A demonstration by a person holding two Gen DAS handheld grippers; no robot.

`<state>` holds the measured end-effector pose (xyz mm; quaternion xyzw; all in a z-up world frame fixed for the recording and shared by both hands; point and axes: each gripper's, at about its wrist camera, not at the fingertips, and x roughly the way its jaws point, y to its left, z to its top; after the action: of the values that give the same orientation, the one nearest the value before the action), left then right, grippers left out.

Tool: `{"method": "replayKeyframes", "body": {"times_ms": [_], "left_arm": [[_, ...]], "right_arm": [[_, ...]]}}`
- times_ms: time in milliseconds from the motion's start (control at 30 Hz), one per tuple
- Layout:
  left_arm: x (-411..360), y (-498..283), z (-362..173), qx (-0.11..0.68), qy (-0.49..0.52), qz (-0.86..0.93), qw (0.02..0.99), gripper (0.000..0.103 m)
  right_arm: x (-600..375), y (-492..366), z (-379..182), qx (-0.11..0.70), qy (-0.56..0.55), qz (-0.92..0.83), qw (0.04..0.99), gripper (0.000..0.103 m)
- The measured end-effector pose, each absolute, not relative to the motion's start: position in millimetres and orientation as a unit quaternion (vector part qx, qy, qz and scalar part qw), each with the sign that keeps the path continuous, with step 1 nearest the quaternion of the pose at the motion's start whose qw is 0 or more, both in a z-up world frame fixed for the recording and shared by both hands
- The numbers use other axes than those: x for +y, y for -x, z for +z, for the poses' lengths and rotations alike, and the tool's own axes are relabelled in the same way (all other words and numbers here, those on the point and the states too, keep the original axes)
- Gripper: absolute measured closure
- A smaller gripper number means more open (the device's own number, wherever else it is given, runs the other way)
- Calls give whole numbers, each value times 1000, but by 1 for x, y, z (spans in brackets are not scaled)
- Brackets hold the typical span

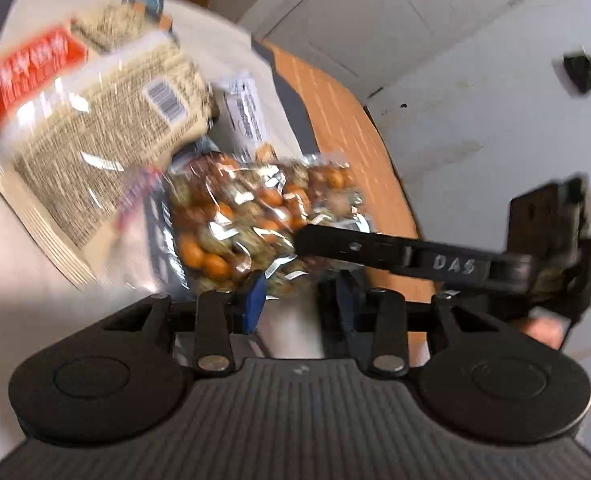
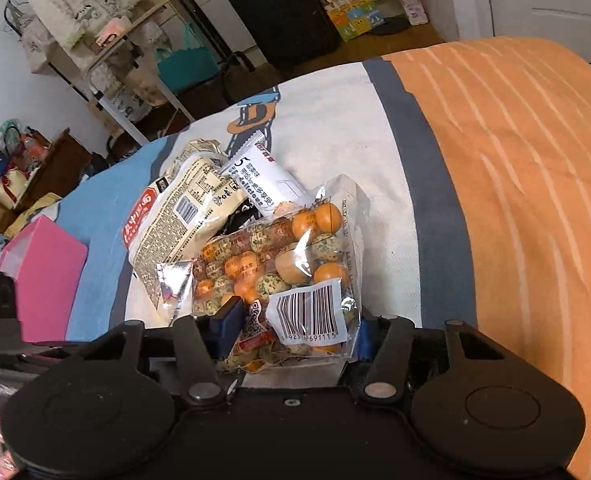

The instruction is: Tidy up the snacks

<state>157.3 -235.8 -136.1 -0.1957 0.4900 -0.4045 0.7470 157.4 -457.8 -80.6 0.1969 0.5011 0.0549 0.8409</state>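
Observation:
A clear bag of orange and speckled coated nuts (image 2: 283, 264) lies on the bed sheet, its near end between the fingers of my right gripper (image 2: 295, 328), which stand wide apart around it. The same bag shows in the left wrist view (image 1: 247, 216), just ahead of my left gripper (image 1: 299, 300), whose blue fingers are apart with nothing between them. A beige snack packet with a red label (image 2: 175, 220) and a white packet (image 2: 263, 184) lie behind the nuts. The right gripper's arm (image 1: 435, 260) crosses the left wrist view.
The snacks lie on a white sheet (image 2: 335, 140) with a grey stripe beside an orange blanket (image 2: 515, 160). A pink box (image 2: 43, 264) sits at the left. A black suitcase (image 2: 283, 12) and a clothes rack (image 2: 95, 40) stand past the bed.

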Motion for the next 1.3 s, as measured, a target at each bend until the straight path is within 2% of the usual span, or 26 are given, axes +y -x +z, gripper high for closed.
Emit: {"method": "replayKeyframes", "body": {"times_ms": [200,333,433,467,500,533,600,667,700,733,800,867,1067,1233,1300], "left_arm": [[-209,-158,-129,488,154,-368,776,62],[-180,-158,-134,511,200,-356,756,54],[-169,-150,-135,516,214,-347,753,52],[-167,-148,-135,519,216,-341,754,52],[-166,-146,-136,521,219,-338,752,51],[-170,-144,-138,523,223,-338,750,51],[-175,-140,-139,528,229,-338,745,51],[-179,-140,-142,530,234,-335,743,51],[-181,-140,-144,531,234,-333,743,51],[-184,-140,-146,532,234,-333,743,51],[-190,-140,-148,532,228,-331,745,51],[-195,-138,-150,530,222,-333,748,51],[-209,-129,-155,527,200,-334,755,53],[-217,-122,-160,513,200,-340,763,50],[-218,-121,-164,513,207,-338,762,51]], "right_arm": [[-450,-142,-72,498,-177,31,849,44],[-436,-122,-63,485,-193,10,853,47],[-423,-105,-63,491,-230,16,840,54],[-420,-100,-65,498,-248,28,830,67],[-417,-97,-70,506,-270,45,818,71],[-411,-95,-75,520,-281,66,804,72],[-394,-90,-80,541,-235,91,802,73],[-375,-81,-79,551,-134,75,820,68],[-369,-76,-78,555,-88,70,824,55],[-365,-71,-77,556,-48,70,827,47],[-361,-60,-70,545,23,63,835,21],[-362,-53,-61,523,72,65,847,13],[-372,-56,-50,482,121,113,860,11],[-377,-87,-80,477,154,151,852,11],[-381,-96,-90,488,133,167,847,5]]}}
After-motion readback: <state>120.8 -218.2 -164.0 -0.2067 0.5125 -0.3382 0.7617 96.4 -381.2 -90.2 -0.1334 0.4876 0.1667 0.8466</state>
